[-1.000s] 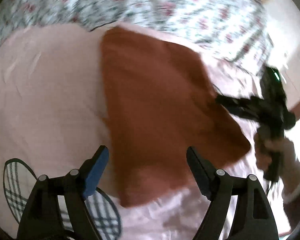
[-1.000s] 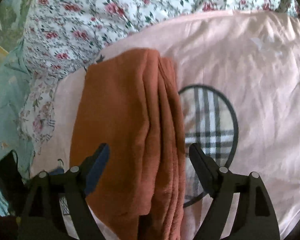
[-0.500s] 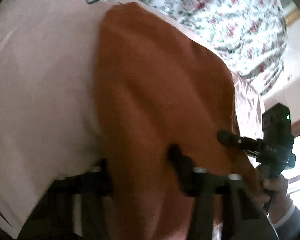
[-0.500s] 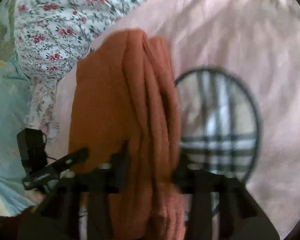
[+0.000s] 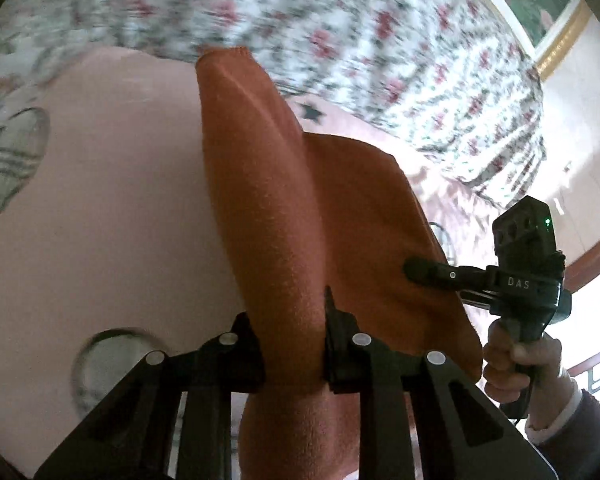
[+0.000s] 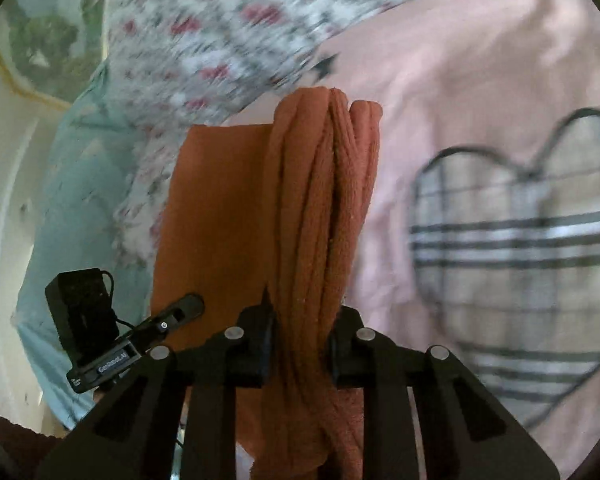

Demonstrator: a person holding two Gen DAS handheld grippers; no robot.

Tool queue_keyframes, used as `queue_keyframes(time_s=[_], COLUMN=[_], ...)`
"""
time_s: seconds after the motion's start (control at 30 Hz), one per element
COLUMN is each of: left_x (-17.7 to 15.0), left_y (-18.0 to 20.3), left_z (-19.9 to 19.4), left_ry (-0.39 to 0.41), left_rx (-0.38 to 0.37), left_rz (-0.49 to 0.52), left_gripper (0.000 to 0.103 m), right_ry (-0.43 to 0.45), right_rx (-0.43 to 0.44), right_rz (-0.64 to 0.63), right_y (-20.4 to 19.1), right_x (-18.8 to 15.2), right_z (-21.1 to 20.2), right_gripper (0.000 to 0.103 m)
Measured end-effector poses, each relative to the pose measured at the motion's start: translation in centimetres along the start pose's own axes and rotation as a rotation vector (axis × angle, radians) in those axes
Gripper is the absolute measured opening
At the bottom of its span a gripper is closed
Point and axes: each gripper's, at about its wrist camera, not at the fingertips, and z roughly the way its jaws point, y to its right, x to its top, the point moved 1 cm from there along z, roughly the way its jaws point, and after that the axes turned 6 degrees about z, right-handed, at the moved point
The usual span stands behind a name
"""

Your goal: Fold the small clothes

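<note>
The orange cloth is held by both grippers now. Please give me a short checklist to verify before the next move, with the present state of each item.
1. Left gripper shut on the orange cloth: ok.
2. Right gripper shut on the same cloth: ok.
3. Layers between the right jaws lie flat: not ok, bunched in ridges.
4. Cloth lifted off the pink sheet: cannot tell.
5. Far edges aligned: cannot tell.

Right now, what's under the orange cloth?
Under the orange cloth lies a pink sheet with a plaid heart. Both the left gripper and the right gripper clamp it. Whatever lies directly beneath its folds is covered.
</note>
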Motion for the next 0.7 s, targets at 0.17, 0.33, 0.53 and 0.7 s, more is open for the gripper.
queue_keyframes(time_s=[0.17, 0.33, 0.53, 0.7], left_x=[-1.7, -4.2, -5.1, -5.4], left_y=[-3.4, -6.5, -8.4, -8.8], left_z=[-2.0, -0.4, 0.2, -1.8], left_ry=[-0.005, -0.053, -0.069, -0.040], left_rx=[0.061, 0.108, 0.148, 0.188], left_rz=[-0.046, -0.107, -0.174, -0.184], left_gripper=[0.021, 0.024, 0.048, 0.056], right_ry=[-0.056, -0.080, -0.084, 0.018], right_rx=[0.019, -0.051, -0.141, -0.235], right_rz=[-0.020, -0.012, -0.014, -0.086], right_y=[-2.1, -1.5, -0.2, -1.9], right_x=[-2.0, -2.9, -2.9, -2.9], right_z=[4.2, 6.6, 6.4, 3.5], right_gripper=[0.022, 0.022, 0.036, 0.042])
